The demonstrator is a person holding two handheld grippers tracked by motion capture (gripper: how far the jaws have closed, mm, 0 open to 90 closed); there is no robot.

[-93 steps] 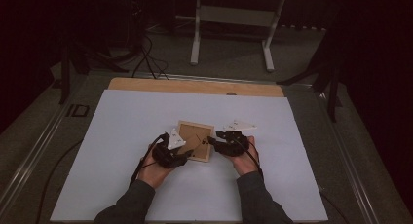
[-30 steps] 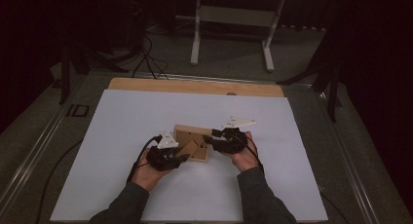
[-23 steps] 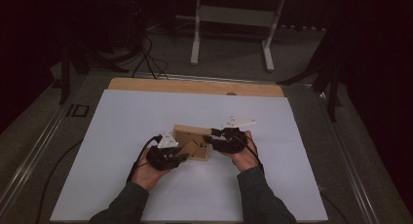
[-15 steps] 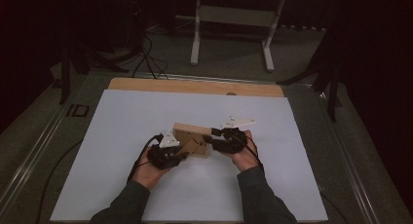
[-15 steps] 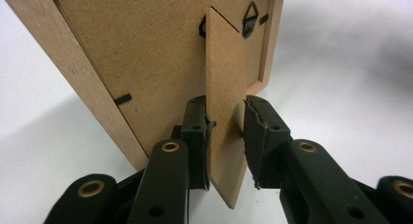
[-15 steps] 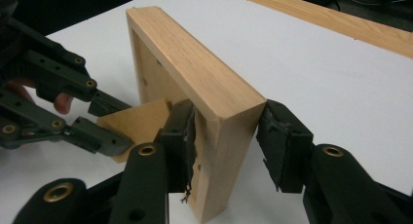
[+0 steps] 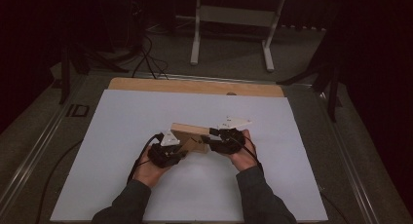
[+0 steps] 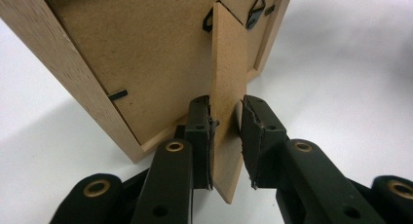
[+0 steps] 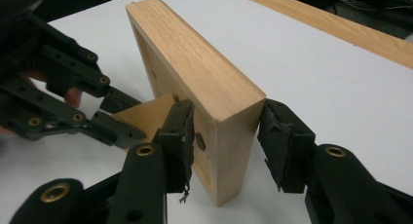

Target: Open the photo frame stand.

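Frame: I have a light oak wooden picture frame [image 7: 191,135] standing upright on its edge near the middle of the white worktop [image 7: 122,121], between my two grippers; its brown fibreboard back faces my left gripper.
Stand: a thin brown fibreboard easel leg [image 8: 227,107] hinged out from the frame's back, lower end down by the worktop.
Back fittings: black metal hanger [image 8: 256,9] near the top edge of the backing; small black turn clip [image 8: 117,94] at the frame's inner edge.
Left gripper [image 8: 226,136]: my fingers have just been closing, with the easel leg between them; the left-hand finger [image 8: 198,131] lies against the leg, the other stands a sliver off it. I read this as not yet a full pinch.
Right gripper [image 9: 226,136]: fingers set either side of the frame's thick side rail at its near corner; the left-hand finger [image 9: 178,136] is on the wood, while the other shows a narrow gap, so I cannot tell whether the grip is firm.
Hands: my left hand [image 7: 151,166] and right hand [image 7: 242,156] enter from the near edge, dark sleeves visible.
Worktop edge: a bare wooden strip [image 7: 195,86] runs along the far side.
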